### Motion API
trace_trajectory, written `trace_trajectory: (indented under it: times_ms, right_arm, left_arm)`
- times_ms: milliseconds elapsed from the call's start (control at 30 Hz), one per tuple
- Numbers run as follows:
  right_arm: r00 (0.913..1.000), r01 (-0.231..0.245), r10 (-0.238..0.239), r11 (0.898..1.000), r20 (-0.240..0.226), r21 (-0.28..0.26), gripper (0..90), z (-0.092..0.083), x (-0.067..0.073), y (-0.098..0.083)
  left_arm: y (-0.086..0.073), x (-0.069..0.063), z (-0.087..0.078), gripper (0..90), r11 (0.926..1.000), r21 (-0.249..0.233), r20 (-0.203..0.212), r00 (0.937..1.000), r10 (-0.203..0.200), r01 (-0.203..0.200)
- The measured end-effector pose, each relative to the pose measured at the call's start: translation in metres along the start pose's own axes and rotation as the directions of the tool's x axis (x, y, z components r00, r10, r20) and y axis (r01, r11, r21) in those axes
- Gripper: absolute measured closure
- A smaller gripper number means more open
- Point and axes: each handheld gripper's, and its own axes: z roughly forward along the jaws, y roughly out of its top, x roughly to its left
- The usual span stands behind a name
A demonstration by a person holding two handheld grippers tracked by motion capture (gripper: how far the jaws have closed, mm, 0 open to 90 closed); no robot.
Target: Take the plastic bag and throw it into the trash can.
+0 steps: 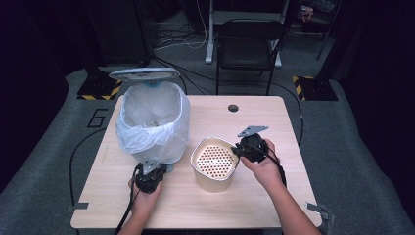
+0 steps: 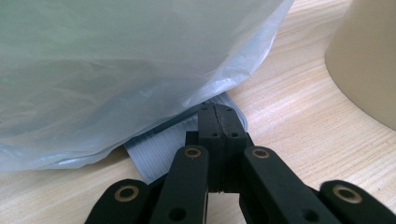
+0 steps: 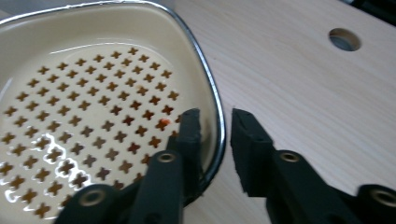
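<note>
My left gripper [image 1: 149, 172] sits at the near foot of the bin [image 1: 152, 122], jaws pressed together with nothing between them; in the left gripper view [image 2: 218, 122] the tips rest against the ribbed grey base [image 2: 159, 149] just under the overhanging bag [image 2: 116, 70]. Can't tell if they touch the bag itself.

My right gripper [image 1: 241, 149] is on the right rim of the cream bucket [image 1: 214, 164]. In the right gripper view [image 3: 215, 126] one jaw is inside, the other outside, the metal-edged rim [image 3: 218, 135] between them. Jaws straddle the rim; the outer pad shows a gap from it, so I can't tell if they pinch it.

The bucket stands upright on the table [image 1: 274, 127], mid-front, just right of the bin, near it but apart. Inside is a perforated tray [image 3: 84, 121] with cross-shaped holes, wet sheen, one small orange speck [image 3: 162, 124] near the inner jaw.

The bin is at the table's left, lined with a white bag, its lid [image 1: 144, 74] raised behind. A round hole [image 1: 233, 107] is in the tabletop farther back.
</note>
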Motion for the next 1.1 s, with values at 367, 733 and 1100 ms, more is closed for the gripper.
trace_trajectory:
  times_ms: [367,733,1100]
  right_arm:
    - [0.9996,-0.025,0.025,0.999,-0.011,0.024,77.0,-0.017,0.006,-0.014]
    - [0.9991,-0.033,0.033,0.999,-0.025,0.011,77.3,-0.037,0.012,-0.036]
    - [0.9979,-0.041,0.04,0.999,-0.05,-0.027,72.1,-0.055,0.009,-0.044]
  left_arm:
    - [0.0,0.0,0.0,90.0,1.0,0.0,-0.001,1.0,0.001,-0.001]
    - [0.0,0.001,0.0,90.0,1.0,0.004,0.007,1.0,-0.001,0.001]
    - [0.0,0.001,-0.001,90.0,1.0,0.008,0.005,1.0,0.002,-0.003]
